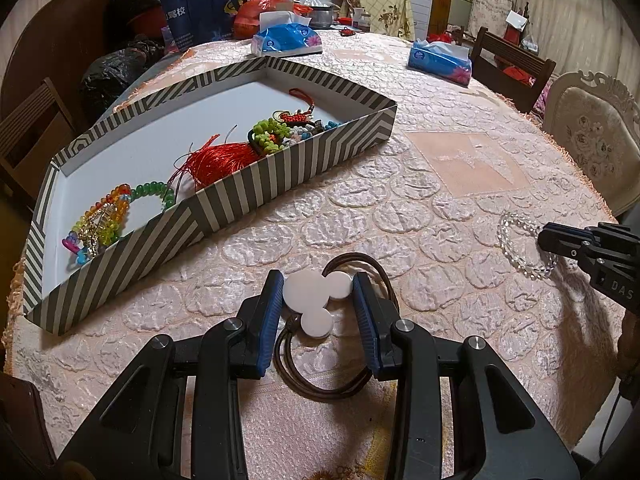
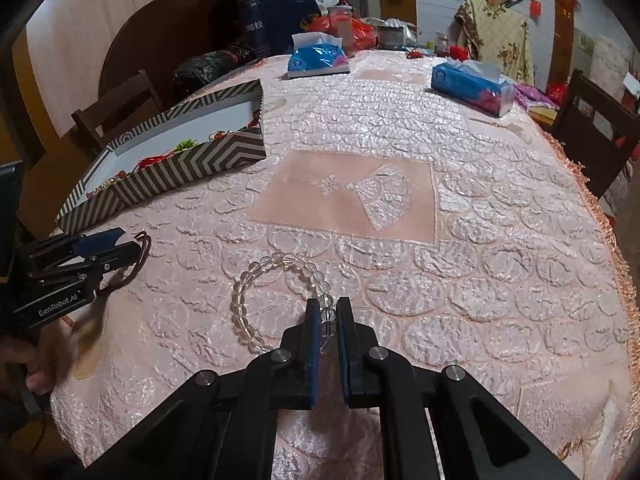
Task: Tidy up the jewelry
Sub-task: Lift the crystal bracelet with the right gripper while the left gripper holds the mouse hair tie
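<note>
My left gripper (image 1: pixel 318 286) has its jaws around three white discs (image 1: pixel 305 294) on a brown cord necklace (image 1: pixel 320 376) lying on the tablecloth; the pads touch the discs on both sides. My right gripper (image 2: pixel 328 312) is shut on a clear bead bracelet (image 2: pixel 256 276), which rests on the cloth; it also shows in the left wrist view (image 1: pixel 516 240). A striped box (image 1: pixel 280 176) at the left holds colourful bead bracelets (image 1: pixel 108 216), a red tassel (image 1: pixel 220 162) and green beads (image 1: pixel 272 130).
Two blue tissue packs (image 1: pixel 286 38) (image 1: pixel 440 60) lie at the far side of the table. Bags and jars (image 1: pixel 208 8) crowd the back left. Chairs (image 1: pixel 592 136) stand along the right edge. The pink embroidered cloth (image 2: pixel 352 196) covers the table.
</note>
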The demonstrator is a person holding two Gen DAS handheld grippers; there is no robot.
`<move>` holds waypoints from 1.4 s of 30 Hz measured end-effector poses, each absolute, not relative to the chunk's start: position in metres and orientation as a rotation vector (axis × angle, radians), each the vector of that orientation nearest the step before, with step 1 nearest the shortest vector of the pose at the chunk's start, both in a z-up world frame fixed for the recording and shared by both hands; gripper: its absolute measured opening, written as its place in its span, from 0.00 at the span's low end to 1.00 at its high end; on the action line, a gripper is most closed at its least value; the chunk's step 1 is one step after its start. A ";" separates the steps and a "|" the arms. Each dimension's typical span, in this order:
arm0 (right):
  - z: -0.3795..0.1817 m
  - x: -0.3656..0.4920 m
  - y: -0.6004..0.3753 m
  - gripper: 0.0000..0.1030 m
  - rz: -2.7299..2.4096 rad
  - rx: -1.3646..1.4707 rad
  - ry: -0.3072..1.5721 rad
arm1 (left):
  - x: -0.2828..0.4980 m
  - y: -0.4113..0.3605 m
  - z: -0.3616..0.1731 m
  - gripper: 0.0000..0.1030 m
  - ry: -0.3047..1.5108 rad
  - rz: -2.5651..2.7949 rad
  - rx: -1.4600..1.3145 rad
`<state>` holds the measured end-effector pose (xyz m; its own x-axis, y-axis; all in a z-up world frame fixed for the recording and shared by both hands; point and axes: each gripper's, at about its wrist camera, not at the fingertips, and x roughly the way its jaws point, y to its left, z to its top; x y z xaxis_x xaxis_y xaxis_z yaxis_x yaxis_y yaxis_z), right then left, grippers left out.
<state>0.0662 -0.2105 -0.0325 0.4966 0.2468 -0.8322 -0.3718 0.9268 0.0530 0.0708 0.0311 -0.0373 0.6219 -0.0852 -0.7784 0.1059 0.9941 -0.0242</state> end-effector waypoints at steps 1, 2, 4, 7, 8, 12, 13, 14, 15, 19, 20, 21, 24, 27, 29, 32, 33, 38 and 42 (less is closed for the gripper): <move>-0.032 0.066 -0.210 0.07 0.372 -0.142 0.984 | 0.071 0.031 -0.037 0.33 0.893 -0.110 0.025; -0.031 0.065 -0.211 0.07 0.368 -0.145 0.988 | 0.071 0.031 -0.037 0.33 0.893 -0.110 0.024; -0.029 0.063 -0.211 0.07 0.363 -0.149 0.992 | 0.070 0.031 -0.037 0.33 0.893 -0.109 0.020; -0.024 0.061 -0.211 0.07 0.349 -0.157 0.992 | 0.068 0.032 -0.037 0.33 0.891 -0.107 0.018; -0.022 0.061 -0.211 0.07 0.344 -0.161 0.991 | 0.067 0.032 -0.037 0.33 0.890 -0.107 0.019; -0.014 0.059 -0.209 0.07 0.317 -0.177 0.991 | 0.063 0.033 -0.036 0.33 0.891 -0.113 -0.002; -0.010 0.059 -0.209 0.07 0.309 -0.183 0.988 | 0.061 0.033 -0.034 0.33 0.891 -0.116 -0.006; -0.009 0.058 -0.209 0.07 0.305 -0.185 0.987 | 0.060 0.032 -0.032 0.33 0.888 -0.119 -0.008; -0.007 0.058 -0.208 0.07 0.302 -0.187 0.987 | 0.058 0.032 -0.030 0.33 0.883 -0.122 -0.008; 0.000 0.058 -0.206 0.07 0.291 -0.200 0.980 | 0.052 0.029 -0.015 0.33 0.852 -0.135 -0.015; 0.001 0.058 -0.205 0.07 0.291 -0.200 0.978 | 0.051 0.028 -0.012 0.33 0.847 -0.137 -0.015; 0.001 0.058 -0.205 0.07 0.290 -0.202 0.977 | 0.050 0.028 -0.010 0.33 0.844 -0.140 -0.014; 0.003 0.057 -0.203 0.07 0.292 -0.205 0.972 | 0.049 0.026 -0.006 0.33 0.839 -0.141 -0.013; 0.006 0.055 -0.201 0.07 0.292 -0.213 0.965 | 0.048 0.026 -0.006 0.33 0.843 -0.139 -0.012; 0.007 0.054 -0.200 0.07 0.293 -0.213 0.962 | 0.048 0.026 -0.006 0.33 0.845 -0.138 -0.012; 0.009 0.052 -0.200 0.07 0.290 -0.217 0.957 | 0.045 0.028 -0.006 0.33 0.845 -0.134 -0.016; 0.009 0.052 -0.200 0.07 0.290 -0.218 0.957 | 0.044 0.028 -0.006 0.33 0.846 -0.132 -0.018; 0.015 0.050 -0.200 0.07 0.288 -0.223 0.947 | 0.042 0.029 -0.004 0.33 0.846 -0.126 -0.024; 0.020 0.048 -0.199 0.07 0.288 -0.226 0.938 | 0.039 0.028 -0.002 0.33 0.840 -0.125 -0.025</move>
<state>0.0477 -0.1993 0.0204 0.5580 0.1449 -0.8171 -0.3393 0.9384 -0.0654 0.0392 0.0280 -0.0017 0.6606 -0.1202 -0.7411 0.1004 0.9924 -0.0714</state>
